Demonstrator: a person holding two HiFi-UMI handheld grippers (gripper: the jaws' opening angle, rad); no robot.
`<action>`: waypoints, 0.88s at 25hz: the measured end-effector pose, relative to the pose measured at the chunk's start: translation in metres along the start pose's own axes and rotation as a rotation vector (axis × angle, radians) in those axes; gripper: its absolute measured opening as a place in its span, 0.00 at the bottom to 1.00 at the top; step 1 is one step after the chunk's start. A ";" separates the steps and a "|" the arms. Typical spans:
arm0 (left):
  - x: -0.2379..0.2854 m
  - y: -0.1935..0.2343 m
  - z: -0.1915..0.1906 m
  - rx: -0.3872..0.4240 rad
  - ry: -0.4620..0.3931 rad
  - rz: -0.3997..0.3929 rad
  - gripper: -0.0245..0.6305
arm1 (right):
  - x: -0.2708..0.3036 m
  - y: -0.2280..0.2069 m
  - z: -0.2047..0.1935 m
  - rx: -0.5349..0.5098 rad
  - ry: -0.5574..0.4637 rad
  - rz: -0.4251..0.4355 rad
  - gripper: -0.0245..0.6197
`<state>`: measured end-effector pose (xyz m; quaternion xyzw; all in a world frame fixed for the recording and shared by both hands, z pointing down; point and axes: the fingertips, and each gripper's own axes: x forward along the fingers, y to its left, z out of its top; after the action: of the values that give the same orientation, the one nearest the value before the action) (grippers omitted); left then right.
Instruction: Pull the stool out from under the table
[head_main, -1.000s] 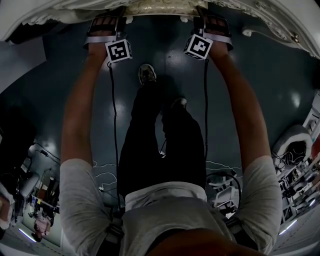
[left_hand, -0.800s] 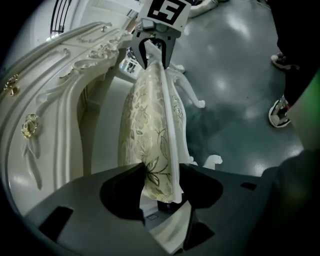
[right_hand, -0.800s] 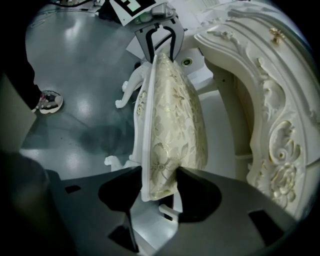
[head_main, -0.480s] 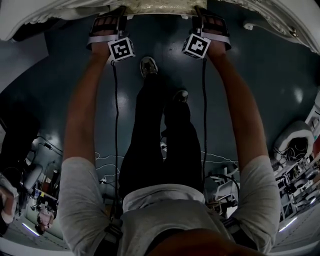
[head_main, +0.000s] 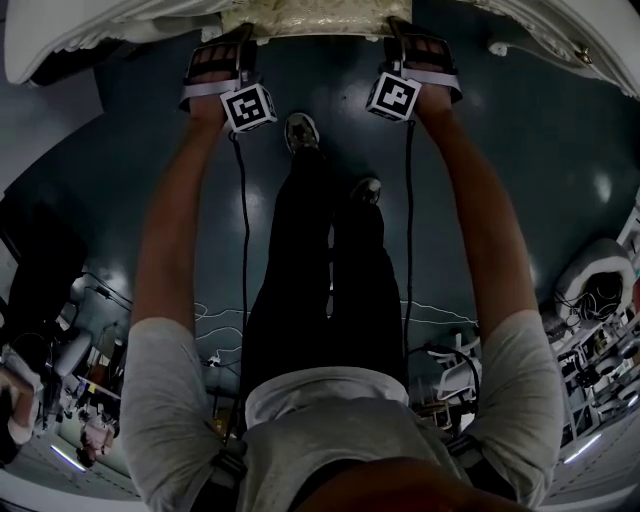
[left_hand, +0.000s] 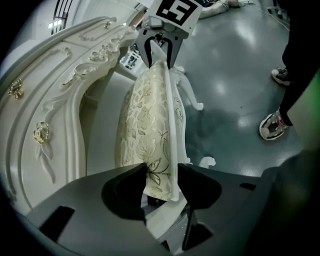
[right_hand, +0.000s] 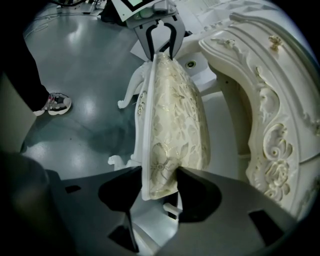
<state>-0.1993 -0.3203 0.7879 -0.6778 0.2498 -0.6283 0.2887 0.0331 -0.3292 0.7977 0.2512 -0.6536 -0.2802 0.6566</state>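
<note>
Left arm (head_main: 172, 235), right arm (head_main: 478, 225) outstretched forward

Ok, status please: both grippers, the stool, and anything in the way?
Left gripper fingers closing on the stool seat. Right gripper clamped on same seat. Stool beside ornate white table. Own shoe near pull path.

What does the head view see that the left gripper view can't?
Only the head view shows the person's arms and grey shirt. Only the left gripper view shows the left gripper up close, its jaws closing on the seat edge of the stool, and its curved white leg. Both show the stool, the right gripper, a shoe and the shiny floor.
</note>
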 end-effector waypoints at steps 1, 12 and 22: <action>0.000 0.000 0.001 0.000 -0.001 0.007 0.34 | 0.000 0.000 -0.001 0.004 0.003 -0.002 0.40; 0.012 0.005 -0.006 0.176 0.080 0.087 0.44 | -0.005 0.007 -0.003 0.019 0.005 -0.003 0.40; 0.002 0.002 -0.005 0.133 0.086 0.097 0.39 | -0.014 0.014 -0.002 0.030 -0.004 0.006 0.40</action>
<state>-0.2042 -0.3230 0.7881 -0.6167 0.2521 -0.6573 0.3523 0.0353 -0.3099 0.7976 0.2586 -0.6598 -0.2690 0.6523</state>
